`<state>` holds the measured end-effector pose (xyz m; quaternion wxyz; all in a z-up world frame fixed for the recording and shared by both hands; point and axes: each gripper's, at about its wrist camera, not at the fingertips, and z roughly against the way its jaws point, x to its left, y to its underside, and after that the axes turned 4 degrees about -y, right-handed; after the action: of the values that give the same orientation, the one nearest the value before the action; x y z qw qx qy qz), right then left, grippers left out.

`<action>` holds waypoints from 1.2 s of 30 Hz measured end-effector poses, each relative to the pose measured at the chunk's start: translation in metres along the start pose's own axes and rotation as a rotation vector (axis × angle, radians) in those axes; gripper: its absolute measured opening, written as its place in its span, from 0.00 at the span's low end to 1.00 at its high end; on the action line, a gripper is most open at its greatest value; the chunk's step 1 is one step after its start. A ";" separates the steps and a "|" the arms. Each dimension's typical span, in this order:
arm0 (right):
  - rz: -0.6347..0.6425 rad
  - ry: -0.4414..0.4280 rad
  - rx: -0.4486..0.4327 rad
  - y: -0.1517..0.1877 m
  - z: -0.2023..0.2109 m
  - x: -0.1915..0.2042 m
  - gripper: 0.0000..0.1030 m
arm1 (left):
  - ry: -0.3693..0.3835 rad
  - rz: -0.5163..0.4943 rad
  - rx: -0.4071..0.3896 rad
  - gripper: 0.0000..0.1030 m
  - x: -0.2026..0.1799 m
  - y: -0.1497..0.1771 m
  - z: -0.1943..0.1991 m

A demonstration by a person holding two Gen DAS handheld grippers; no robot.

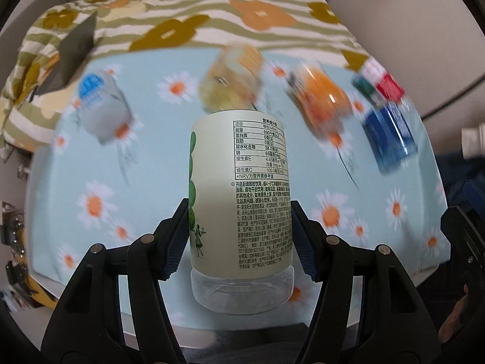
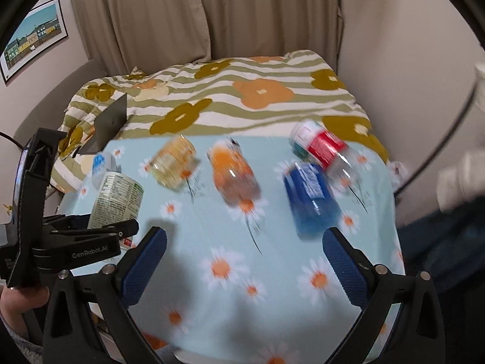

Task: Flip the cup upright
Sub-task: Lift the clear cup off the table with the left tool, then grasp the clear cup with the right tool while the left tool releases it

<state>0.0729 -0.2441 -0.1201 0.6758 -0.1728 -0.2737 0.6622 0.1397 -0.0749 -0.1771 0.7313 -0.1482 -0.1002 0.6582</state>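
Note:
My left gripper [image 1: 239, 236] is shut on a cut-bottle cup with a pale green printed label [image 1: 241, 194]. I hold it above the daisy-print tablecloth [image 1: 91, 182], clear base toward the camera. The same cup [image 2: 116, 200] shows at the left of the right wrist view, tilted in the left gripper [image 2: 100, 236]. My right gripper [image 2: 245, 261] is open and empty above the front of the table.
Several other cut-bottle cups lie on their sides along the far half of the table: blue-white [image 1: 103, 106], yellow [image 2: 174, 162], orange [image 2: 235, 176], blue [image 2: 312, 197], red [image 2: 321, 145]. A flowered striped duvet [image 2: 242, 97] lies behind. A dark card [image 2: 110, 121] stands far left.

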 end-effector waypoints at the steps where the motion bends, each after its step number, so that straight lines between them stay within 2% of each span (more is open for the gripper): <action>1: -0.011 0.006 0.004 0.008 0.002 -0.006 1.00 | 0.007 -0.005 0.008 0.65 -0.006 0.006 -0.004; 10: -0.083 0.040 0.051 0.057 0.003 -0.043 1.00 | 0.028 -0.022 0.052 0.65 -0.039 0.027 -0.038; 18: -0.114 0.043 0.066 0.072 0.004 -0.061 1.00 | 0.008 -0.025 0.055 0.66 -0.044 0.032 -0.041; 21: -0.124 0.038 0.065 0.074 0.004 -0.064 1.00 | -0.005 -0.030 0.051 0.74 -0.044 0.031 -0.040; 22: -0.125 0.037 0.065 0.074 0.005 -0.065 1.00 | -0.014 -0.034 0.044 0.87 -0.045 0.031 -0.039; 23: -0.124 0.036 0.066 0.074 0.006 -0.065 1.00 | -0.017 -0.034 0.033 0.97 -0.045 0.030 -0.037; 24: -0.123 0.036 0.066 0.074 0.007 -0.065 1.00 | -0.017 -0.030 0.018 0.99 -0.045 0.030 -0.034; 30: -0.103 0.026 0.067 0.066 0.014 -0.065 1.00 | -0.026 0.003 -0.034 0.99 -0.034 0.028 0.001; 36: -0.039 -0.094 0.113 0.016 0.027 -0.053 1.00 | -0.084 0.039 -0.116 1.00 -0.004 0.033 0.056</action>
<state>0.0451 -0.2990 -0.1156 0.6838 -0.0976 -0.2705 0.6706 0.0892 -0.0707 -0.1357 0.7038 -0.1644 -0.1659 0.6709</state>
